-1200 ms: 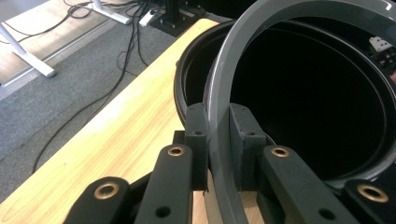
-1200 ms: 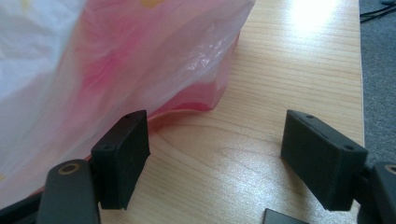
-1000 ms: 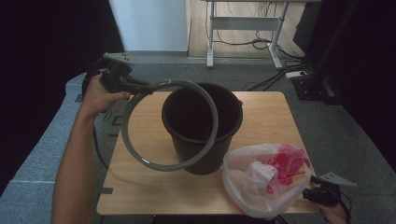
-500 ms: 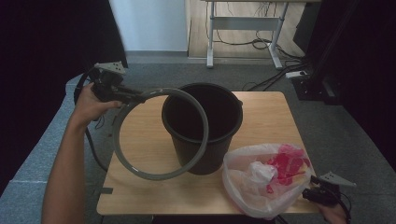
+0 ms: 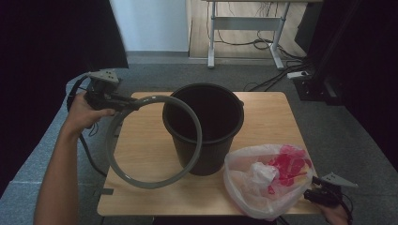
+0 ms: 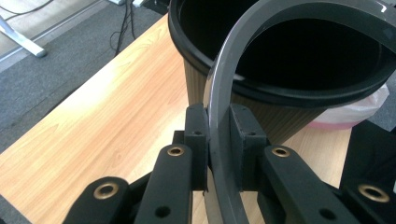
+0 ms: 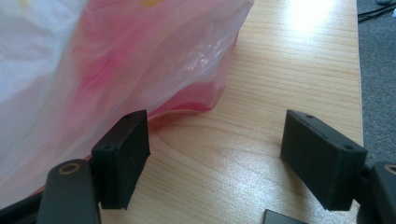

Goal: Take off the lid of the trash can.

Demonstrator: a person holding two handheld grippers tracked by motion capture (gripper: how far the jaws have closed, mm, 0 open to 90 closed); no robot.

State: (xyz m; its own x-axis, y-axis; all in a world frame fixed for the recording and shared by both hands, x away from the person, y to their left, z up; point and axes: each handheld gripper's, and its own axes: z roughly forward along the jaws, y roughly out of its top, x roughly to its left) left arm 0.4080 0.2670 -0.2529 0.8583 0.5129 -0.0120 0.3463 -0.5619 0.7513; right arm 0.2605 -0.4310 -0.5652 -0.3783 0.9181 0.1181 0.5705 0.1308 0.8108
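Note:
A black bucket (image 5: 206, 154) stands upright in the middle of the wooden table (image 5: 267, 117). My left gripper (image 5: 129, 104) is shut on a large grey ring (image 5: 141, 183), which hangs tilted at the bucket's front left. In the left gripper view the ring (image 6: 219, 93) runs up between the pads of my left gripper (image 6: 218, 135) and across the bucket's rim (image 6: 187, 56). At the front right corner my right gripper (image 5: 314, 194) is open beside a clear plastic bag (image 5: 263, 183) with pink and white contents. The right gripper view shows my right gripper (image 7: 219, 149) with bare table between its jaws and the bag (image 7: 116, 60) at its left.
Grey carpet (image 5: 47, 154) surrounds the table. A desk frame (image 5: 244, 23) with cables stands behind it. Dark curtains close off both sides. Bare tabletop (image 6: 107, 126) lies left of the bucket.
My left hand has carried the grey ring leftward and down, off the bucket's mouth to its front left side. The right gripper and the bag have stayed put.

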